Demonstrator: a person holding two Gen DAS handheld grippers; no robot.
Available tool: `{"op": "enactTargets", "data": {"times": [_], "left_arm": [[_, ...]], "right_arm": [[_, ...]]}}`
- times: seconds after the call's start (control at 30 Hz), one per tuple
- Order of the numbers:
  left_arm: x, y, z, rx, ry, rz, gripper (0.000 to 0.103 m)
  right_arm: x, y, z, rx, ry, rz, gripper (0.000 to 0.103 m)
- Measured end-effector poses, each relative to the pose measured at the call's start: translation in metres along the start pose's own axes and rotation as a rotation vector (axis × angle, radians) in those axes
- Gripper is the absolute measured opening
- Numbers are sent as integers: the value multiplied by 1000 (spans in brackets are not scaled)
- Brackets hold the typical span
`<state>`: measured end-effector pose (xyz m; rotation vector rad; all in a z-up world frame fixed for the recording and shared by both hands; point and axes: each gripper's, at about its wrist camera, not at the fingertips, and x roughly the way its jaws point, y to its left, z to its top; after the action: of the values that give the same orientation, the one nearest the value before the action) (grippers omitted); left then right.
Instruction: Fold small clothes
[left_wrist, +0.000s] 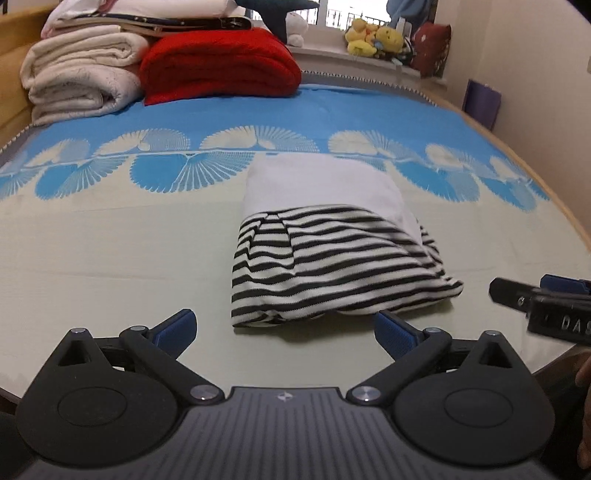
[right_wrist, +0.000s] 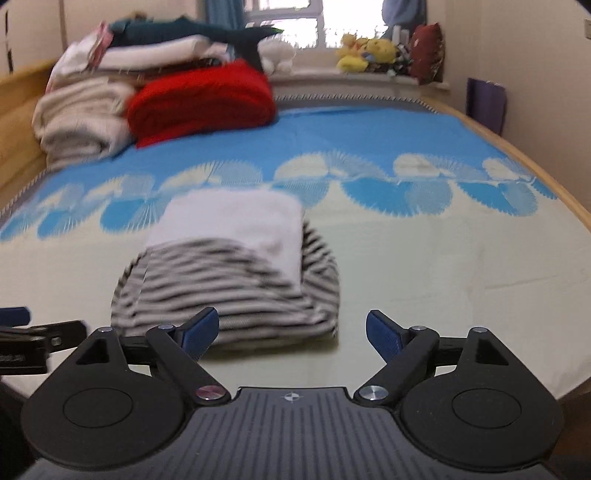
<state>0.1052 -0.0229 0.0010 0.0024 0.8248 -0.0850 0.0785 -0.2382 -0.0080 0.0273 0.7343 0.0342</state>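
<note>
The folded black-and-white striped cotton garment is seen lying on the bed, at twelve o'clock from the left gripper and eleven o'clock from the right gripper; both are spread, gripping nothing.

Striped garment: soft, probably knit cloth.

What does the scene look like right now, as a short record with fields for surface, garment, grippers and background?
surface: bed mat, pale with a blue patterned band
garment: striped garment, folded, white part on top, lying flat
left gripper: open, empty, just short of the garment
right gripper: open, empty
background: red blanket beside folded white blankets; plush toys on the windowsill
</note>
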Motion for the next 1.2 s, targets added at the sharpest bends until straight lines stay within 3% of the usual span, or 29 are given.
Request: {"op": "enactTargets", "data": {"times": [0.37,1.2], "left_arm": [[13,-17,-1,42,-18,-16,102],[18,-12,0,-2,-3,-25,102]], "right_arm": [[9,17,-4,-41,25,8,88],[15,17,-2,-22,35,17,88]]}}
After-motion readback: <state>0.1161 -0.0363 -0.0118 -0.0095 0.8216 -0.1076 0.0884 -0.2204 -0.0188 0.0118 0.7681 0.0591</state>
